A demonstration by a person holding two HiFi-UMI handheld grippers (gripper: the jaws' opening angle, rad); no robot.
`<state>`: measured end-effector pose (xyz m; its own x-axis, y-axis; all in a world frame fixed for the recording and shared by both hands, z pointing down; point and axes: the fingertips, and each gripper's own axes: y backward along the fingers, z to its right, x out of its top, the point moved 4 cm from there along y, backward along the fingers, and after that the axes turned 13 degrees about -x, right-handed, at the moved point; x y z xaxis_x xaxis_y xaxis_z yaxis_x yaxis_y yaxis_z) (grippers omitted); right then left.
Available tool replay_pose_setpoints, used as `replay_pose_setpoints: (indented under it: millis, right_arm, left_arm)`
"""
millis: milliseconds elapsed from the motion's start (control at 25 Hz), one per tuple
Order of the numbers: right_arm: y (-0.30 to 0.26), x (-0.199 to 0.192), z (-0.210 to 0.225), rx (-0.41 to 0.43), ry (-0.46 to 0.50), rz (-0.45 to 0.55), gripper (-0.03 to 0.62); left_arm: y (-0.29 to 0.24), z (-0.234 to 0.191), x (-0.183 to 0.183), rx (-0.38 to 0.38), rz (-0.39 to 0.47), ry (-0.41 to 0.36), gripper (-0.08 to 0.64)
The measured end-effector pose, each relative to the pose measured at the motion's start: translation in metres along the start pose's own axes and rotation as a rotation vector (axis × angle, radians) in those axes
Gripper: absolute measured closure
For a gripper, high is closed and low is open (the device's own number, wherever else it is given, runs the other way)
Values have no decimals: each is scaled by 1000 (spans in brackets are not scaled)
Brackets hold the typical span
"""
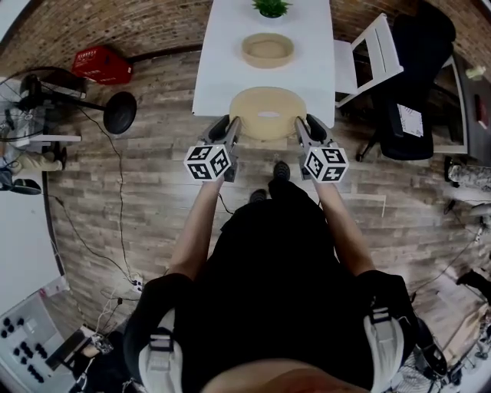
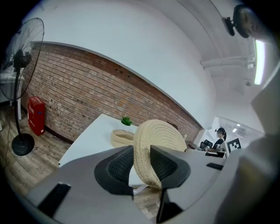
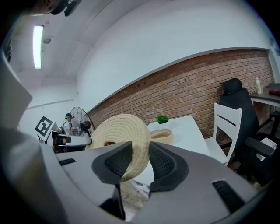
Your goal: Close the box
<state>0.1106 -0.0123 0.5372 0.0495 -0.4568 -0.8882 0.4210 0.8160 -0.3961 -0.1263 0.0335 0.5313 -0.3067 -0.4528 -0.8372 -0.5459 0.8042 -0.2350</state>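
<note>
White table (image 1: 222, 46) bears the open box (image 1: 268, 51) — lid (image 1: 252, 104) held apart.

Bright, even light; ceiling tube (image 2: 258, 61) glaring; fisheye edges dark, warped.

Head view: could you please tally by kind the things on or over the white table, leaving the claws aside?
woven lid: 1
woven box: 1
potted plant: 1
Total: 3
</note>
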Motion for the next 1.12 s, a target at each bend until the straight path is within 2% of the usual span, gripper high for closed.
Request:
replay_pose_setpoints:
  millis: [520, 1120]
  right_arm:
    - [-58, 17, 24, 62, -33, -39, 471]
    - [-101, 30, 49, 131, -10, -77, 471]
  left_arm:
    - [-44, -21, 19, 77, 1, 15, 430]
    - [-75, -28, 25, 146, 43, 42, 430]
